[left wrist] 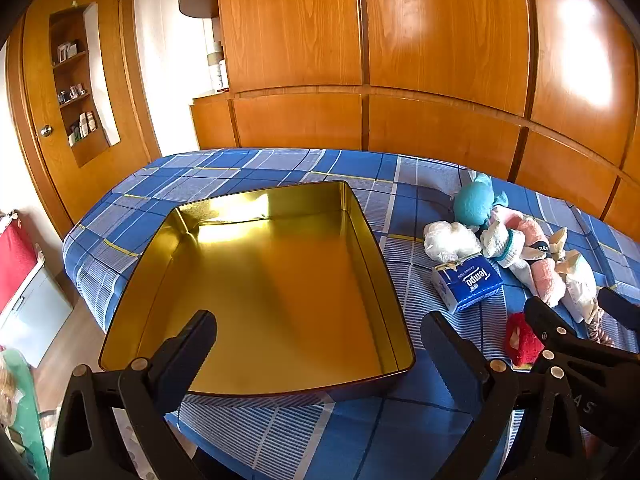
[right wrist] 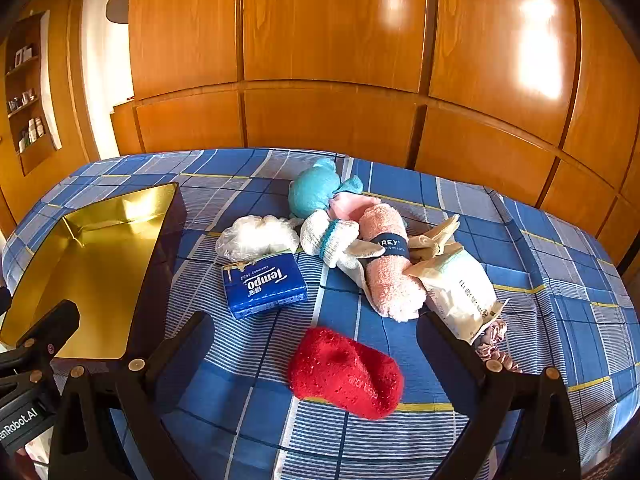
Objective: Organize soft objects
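- Two grippers over blue plaid bedspread, both with jaws spread wide, nothing held.
- Left gripper hovering at near rim of gold tin box; box interior bare.
- Right gripper straddling red fuzzy sock, fingers either side, not touching it.
- Blue Tempo tissue pack just beyond sock, beside box.
- White bagged bundle touching tissue pack's far edge.
- Pink rolled towel with dark band, white sock against it, teal plush behind.
- Cream packet right of towel, touching it; pink scrunchie at packet's near end.
- Wooden wardrobe behind bed.
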### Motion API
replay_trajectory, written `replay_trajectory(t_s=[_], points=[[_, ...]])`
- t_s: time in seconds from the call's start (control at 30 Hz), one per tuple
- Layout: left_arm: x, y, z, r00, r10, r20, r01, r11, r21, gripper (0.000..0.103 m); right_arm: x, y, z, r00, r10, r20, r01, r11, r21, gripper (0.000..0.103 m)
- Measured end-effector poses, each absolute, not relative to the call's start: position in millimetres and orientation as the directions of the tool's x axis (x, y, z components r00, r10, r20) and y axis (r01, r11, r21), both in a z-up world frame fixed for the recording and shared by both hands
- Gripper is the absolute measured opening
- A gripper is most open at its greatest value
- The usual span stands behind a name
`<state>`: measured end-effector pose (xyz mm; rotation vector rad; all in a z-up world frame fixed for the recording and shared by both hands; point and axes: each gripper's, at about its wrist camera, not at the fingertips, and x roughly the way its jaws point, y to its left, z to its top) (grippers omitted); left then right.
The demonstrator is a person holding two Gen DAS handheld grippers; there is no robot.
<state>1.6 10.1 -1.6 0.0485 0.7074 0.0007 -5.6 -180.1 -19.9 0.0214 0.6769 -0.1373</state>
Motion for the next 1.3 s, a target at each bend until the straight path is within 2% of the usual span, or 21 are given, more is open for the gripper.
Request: replay_trajectory(t_s=[1.3], points=[[3.7,8.5,-0.7,0.747,0.020,-0.665,0.013,0.999,0.045,0.102,-6.4,-177.5,-19.6,0.783,-0.103,-0.614,0.123,0.992,-0.010,0.103]])
